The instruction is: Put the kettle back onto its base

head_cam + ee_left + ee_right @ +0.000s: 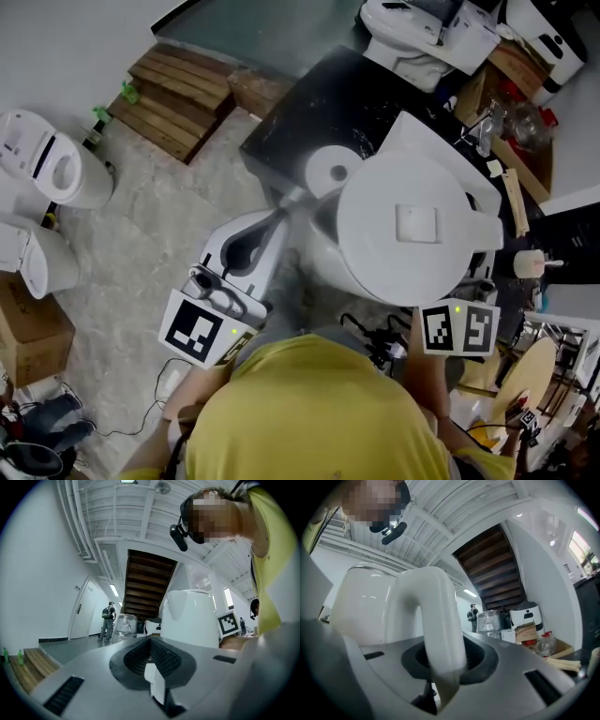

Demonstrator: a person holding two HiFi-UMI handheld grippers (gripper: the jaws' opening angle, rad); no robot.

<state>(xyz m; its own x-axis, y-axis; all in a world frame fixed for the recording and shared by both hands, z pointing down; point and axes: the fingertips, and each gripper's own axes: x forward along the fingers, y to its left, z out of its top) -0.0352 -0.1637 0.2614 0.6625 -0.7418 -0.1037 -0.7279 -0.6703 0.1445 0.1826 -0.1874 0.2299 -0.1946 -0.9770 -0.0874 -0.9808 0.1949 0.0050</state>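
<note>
The white kettle (412,225) hangs over the black table (291,122), and I see its lid from above. Its round white base (330,173) lies on the table just left of it. My right gripper (440,663) is shut on the kettle's curved handle (436,620). In the head view only that gripper's marker cube (459,328) shows, below the kettle. My left gripper (291,197) points at the kettle's left side with its tips together and nothing in them. In the left gripper view the kettle (192,616) stands just beyond the left gripper (152,660).
A wooden pallet step (178,98) lies on the floor at the back left. White appliances (56,169) and a cardboard box (28,328) stand at the left. Bottles and boxes (511,112) crowd the table's right end. A person (108,620) stands far off.
</note>
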